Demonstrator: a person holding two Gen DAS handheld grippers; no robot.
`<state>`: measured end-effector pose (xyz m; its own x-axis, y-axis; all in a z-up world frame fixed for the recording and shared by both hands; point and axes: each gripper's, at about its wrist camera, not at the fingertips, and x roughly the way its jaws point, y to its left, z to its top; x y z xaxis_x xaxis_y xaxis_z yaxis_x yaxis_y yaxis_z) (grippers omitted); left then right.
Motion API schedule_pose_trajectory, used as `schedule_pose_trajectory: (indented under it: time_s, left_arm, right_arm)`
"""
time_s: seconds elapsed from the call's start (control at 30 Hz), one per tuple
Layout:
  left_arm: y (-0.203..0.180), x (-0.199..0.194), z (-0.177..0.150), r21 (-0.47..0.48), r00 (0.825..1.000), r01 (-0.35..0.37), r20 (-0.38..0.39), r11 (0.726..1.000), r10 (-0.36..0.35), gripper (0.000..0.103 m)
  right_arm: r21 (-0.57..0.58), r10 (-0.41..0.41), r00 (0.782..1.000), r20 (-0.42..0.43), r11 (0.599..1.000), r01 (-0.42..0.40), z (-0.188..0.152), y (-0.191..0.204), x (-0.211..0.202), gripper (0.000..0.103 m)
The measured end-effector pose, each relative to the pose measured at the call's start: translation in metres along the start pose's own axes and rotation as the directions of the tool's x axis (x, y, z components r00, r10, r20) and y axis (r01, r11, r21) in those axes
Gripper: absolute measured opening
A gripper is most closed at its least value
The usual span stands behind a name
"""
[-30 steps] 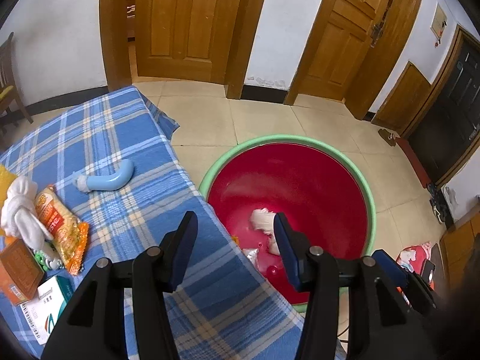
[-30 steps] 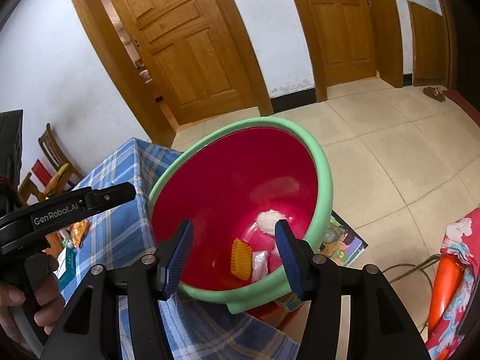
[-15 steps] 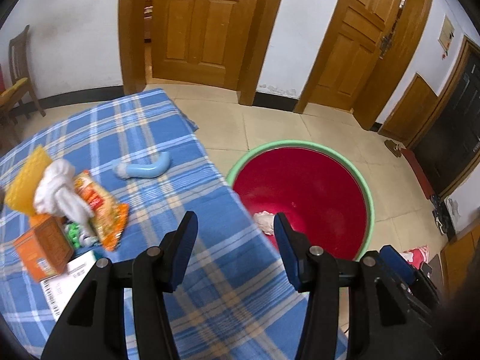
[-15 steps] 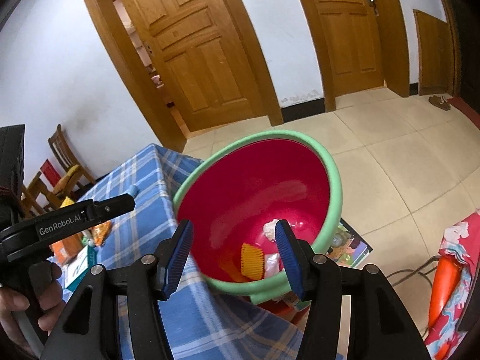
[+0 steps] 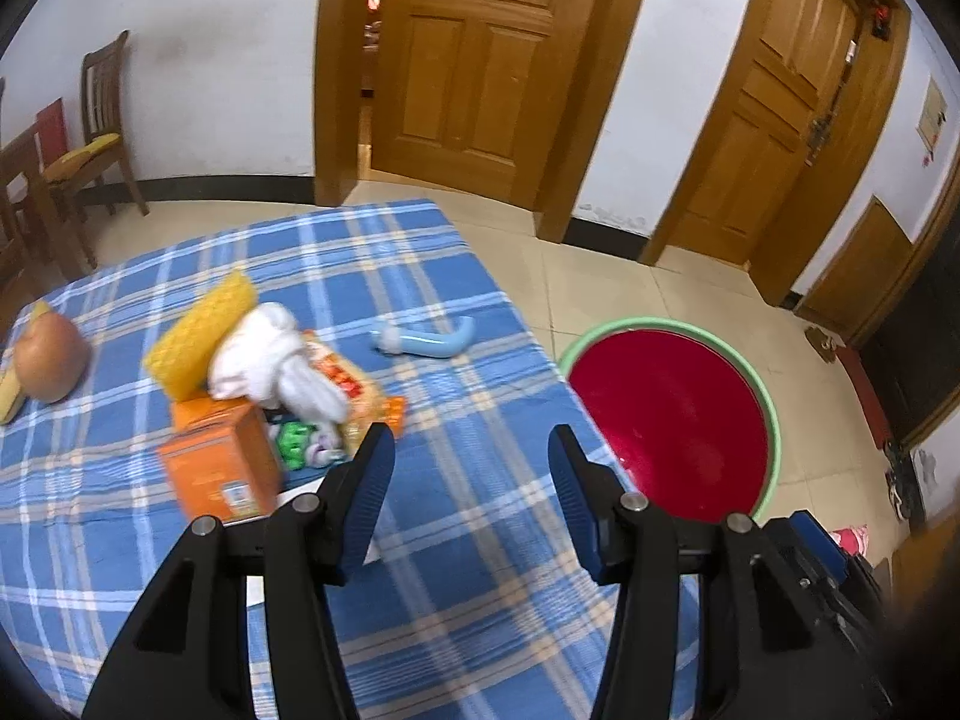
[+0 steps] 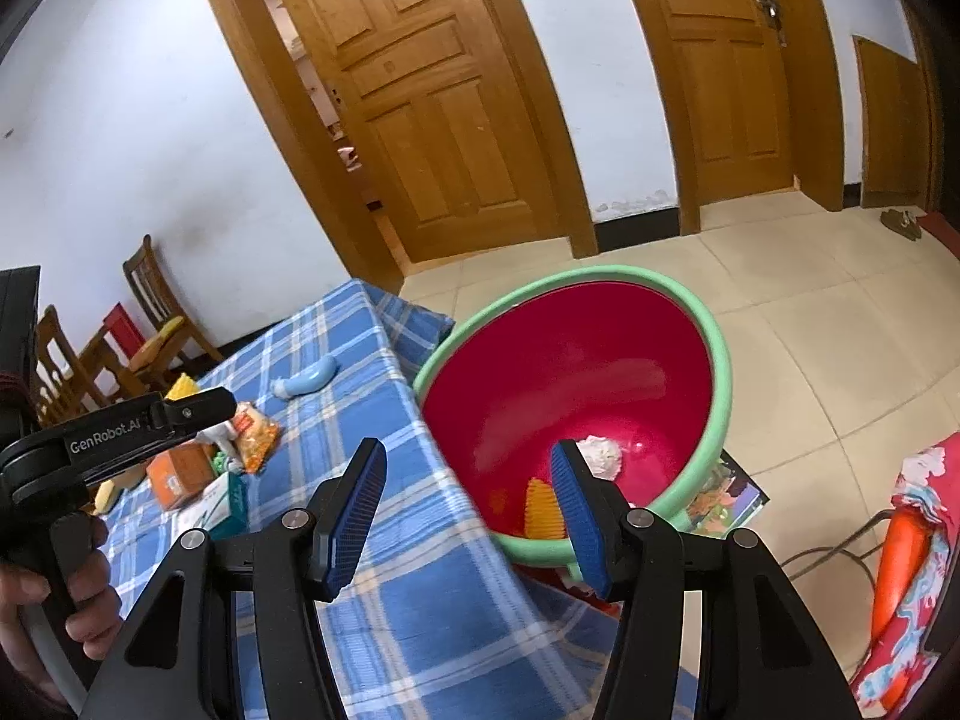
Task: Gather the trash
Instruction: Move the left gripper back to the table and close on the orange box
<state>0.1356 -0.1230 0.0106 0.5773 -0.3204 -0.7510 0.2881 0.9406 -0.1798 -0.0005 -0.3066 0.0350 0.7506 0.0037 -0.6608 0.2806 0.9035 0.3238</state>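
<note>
My left gripper [image 5: 471, 450] hangs open and empty over the blue checked tablecloth [image 5: 456, 570]. Left of it lies a heap of trash: an orange carton [image 5: 219, 468], a white crumpled cloth [image 5: 270, 360], a yellow sponge [image 5: 198, 330] and an orange snack packet [image 5: 360, 387]. A pale blue curved tube [image 5: 429, 342] lies farther back. The red basin with a green rim [image 5: 672, 420] stands on the floor to the right. My right gripper [image 6: 468, 474] is open and empty above the table's edge, beside the basin [image 6: 576, 384], which holds a white wad [image 6: 600, 456] and a yellow piece [image 6: 543, 510].
A brown round object [image 5: 51, 357] rests at the table's far left. Wooden chairs [image 5: 96, 138] stand by the wall, with wooden doors [image 5: 480, 66] behind. A hand [image 6: 54, 600] holds the left gripper's body [image 6: 120, 438]. A white and green box [image 6: 225, 501] lies near it.
Both grippers rose and drew back from the basin. The left one swung left over the table, so the trash heap now sits near its fingers and the basin has slid right.
</note>
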Motion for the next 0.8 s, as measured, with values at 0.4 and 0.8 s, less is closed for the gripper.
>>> schedule_pose_trajectory:
  time_s: [0.4, 0.8]
  left_arm:
    - [0.053, -0.013, -0.006, -0.102, 0.995, -0.092, 0.016, 0.99, 0.094, 0.058]
    - [0.097, 0.004, -0.015, -0.201, 0.986, -0.167, -0.042, 0.965, 0.161, 0.062]
  right_arm:
    - [-0.018, 0.021, 1.0, -0.003, 1.0, -0.021, -0.004, 0.019, -0.003, 0.067]
    - [-0.041, 0.025, 0.999, -0.04, 0.999, -0.027, -0.007, 0.036, 0.01, 0.069]
